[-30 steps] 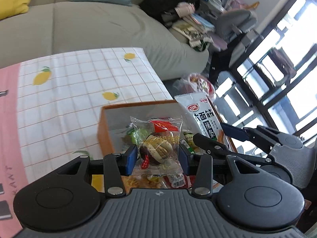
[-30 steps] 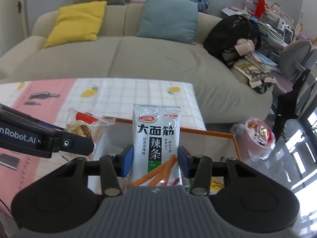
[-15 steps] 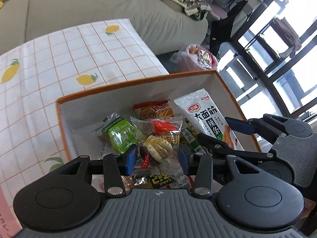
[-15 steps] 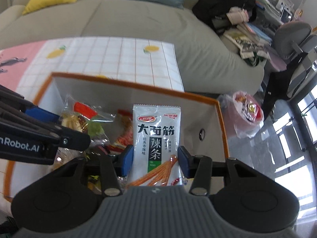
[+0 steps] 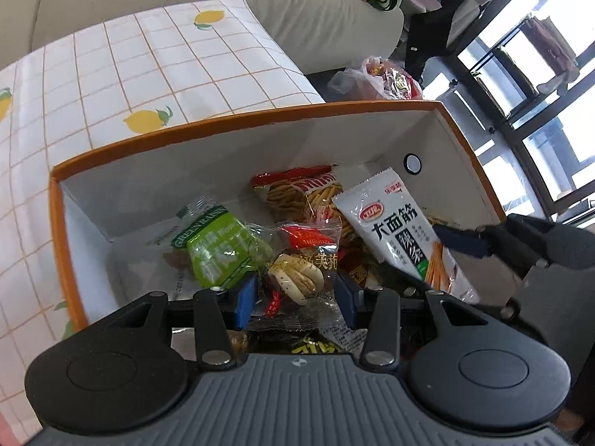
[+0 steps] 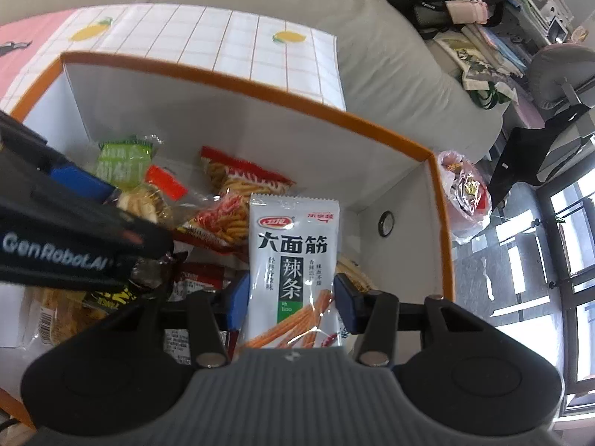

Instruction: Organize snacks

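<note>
An orange-rimmed white box (image 5: 223, 119) holds several snack packs; it also shows in the right wrist view (image 6: 260, 89). My left gripper (image 5: 295, 299) is shut on a clear pastry packet (image 5: 301, 271) with a red label, held low inside the box. My right gripper (image 6: 290, 306) is shut on a white spicy-strip packet (image 6: 292, 260), also inside the box; this packet shows at the right of the left wrist view (image 5: 401, 230). A green raisin pack (image 5: 215, 245) and a red stick-snack pack (image 5: 301, 193) lie on the box floor.
The box sits on a lemon-print tablecloth (image 5: 148, 59) at the table's end. A grey sofa (image 6: 372, 29) lies beyond. A plastic bag of snacks (image 6: 465, 189) sits on the floor to the right, near a chair and windows.
Both grippers have come down from above the box rim into the box, each still holding its packet. The view has tilted downward toward the box floor.
</note>
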Demonstrator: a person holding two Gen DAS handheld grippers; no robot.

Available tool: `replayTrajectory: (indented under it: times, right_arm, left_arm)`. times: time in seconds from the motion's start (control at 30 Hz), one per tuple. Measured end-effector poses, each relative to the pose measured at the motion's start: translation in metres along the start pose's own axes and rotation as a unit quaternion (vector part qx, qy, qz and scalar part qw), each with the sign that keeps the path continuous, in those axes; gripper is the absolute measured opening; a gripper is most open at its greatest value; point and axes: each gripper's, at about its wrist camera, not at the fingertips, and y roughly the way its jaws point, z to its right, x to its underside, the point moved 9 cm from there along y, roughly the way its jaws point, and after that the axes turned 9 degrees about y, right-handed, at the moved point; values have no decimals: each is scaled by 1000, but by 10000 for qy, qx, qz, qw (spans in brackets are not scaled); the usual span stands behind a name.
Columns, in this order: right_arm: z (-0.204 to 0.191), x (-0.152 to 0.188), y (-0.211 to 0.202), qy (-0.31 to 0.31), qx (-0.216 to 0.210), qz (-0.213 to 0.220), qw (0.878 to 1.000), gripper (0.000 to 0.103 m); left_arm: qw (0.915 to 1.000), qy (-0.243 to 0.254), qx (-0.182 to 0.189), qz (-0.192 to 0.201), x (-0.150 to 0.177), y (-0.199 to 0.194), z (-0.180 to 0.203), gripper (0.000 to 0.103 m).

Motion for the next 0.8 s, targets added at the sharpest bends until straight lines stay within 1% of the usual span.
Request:
replayTrajectory:
  times: [0.1, 0.17, 0.27, 0.37, 0.43, 0.5, 0.63, 0.73, 0.8]
  right_arm:
    - [-2, 0, 1, -55, 0, -1, 10000, 49]
    - [-2, 0, 0, -87, -18, -10, 10000, 49]
    - [-3, -1, 0, -150, -21, -15, 9999, 51]
    - [-5, 0, -3, -235, 43, 1, 9997, 61]
    - [-4, 0, -6, -304, 52, 3, 9995, 68]
    - [-4, -2, -11, -341, 76, 13, 9994, 72]
    - [-2, -7, -26, -363, 109, 82, 9992, 89]
    - [-1, -9, -41, -386, 209, 133, 9989, 96]
    - [0, -10, -55, -392, 277, 201, 9986, 97]
  left_arm:
    - [9999, 58, -92, -9, -4, 3, 1, 51]
    - [9999, 106, -118, -62, -4, 5, 4, 56]
    - [9998, 130, -48, -106, -3, 5, 7, 63]
    - [9999, 90, -29, -121, -2, 3, 7, 69]
    - [9999, 94, -66, -113, -1, -2, 6, 76]
    - [9998, 130, -115, -58, -1, -8, 7, 76]
    - [9995, 264, -136, 102, -2, -32, 11, 78]
    - [9987, 351, -313, 207, -1, -53, 10, 78]
    - [9979, 403, -407, 290, 0, -68, 9, 78]
